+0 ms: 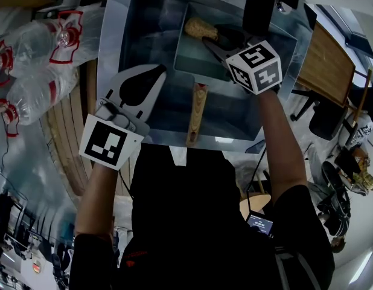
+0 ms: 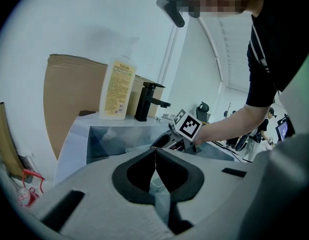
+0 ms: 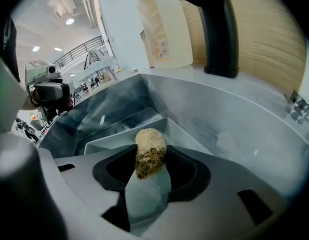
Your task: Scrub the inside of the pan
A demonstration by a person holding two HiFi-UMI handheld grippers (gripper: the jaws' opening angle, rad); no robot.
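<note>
Our right claw (image 3: 150, 165) pinches the soft, springy scrubber (image 3: 150, 145); the pan (image 1: 198, 59) — stiff, probably slick — wants steadying by its wooden handle (image 1: 197, 115) with our closed, empty left claw (image 2: 155, 153).

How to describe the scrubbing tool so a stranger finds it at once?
Look into the steel sink, at the square grey pan with a wooden handle. The tan fibrous scrubber is at its far corner, clamped in the right gripper; nothing else there is fuzzy.
</note>
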